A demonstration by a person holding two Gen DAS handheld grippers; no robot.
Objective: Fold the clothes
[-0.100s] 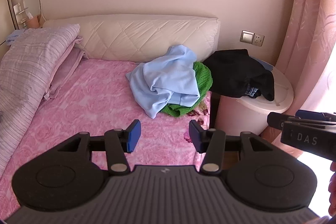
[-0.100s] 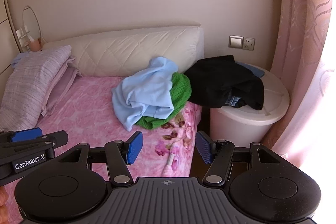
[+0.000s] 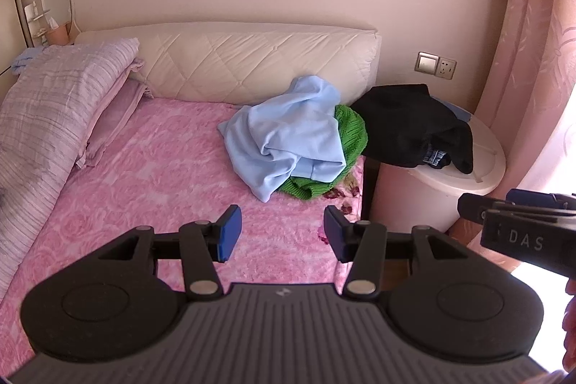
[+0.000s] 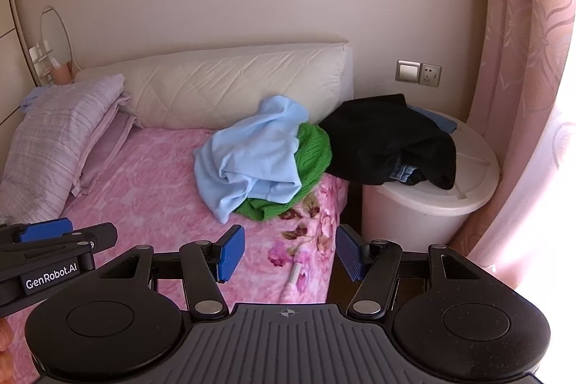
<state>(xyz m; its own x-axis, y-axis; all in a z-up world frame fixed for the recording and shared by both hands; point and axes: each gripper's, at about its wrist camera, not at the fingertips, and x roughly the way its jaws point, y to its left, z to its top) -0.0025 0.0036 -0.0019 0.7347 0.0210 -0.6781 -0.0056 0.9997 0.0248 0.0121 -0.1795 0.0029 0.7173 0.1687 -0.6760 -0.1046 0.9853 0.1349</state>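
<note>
A crumpled light blue garment lies on a green knit sweater at the far right of the pink bed. It also shows in the right wrist view, over the green sweater. A black garment is heaped on the round white bedside stand, with denim under it. My left gripper is open and empty, above the bed, well short of the pile. My right gripper is open and empty over the bed's right edge. Each gripper shows at the other view's edge.
A striped lilac pillow and folded bedding lie along the left. A cream quilted headboard backs the bed. A pink curtain hangs at the right. A wall socket sits above the stand. A gap separates bed and stand.
</note>
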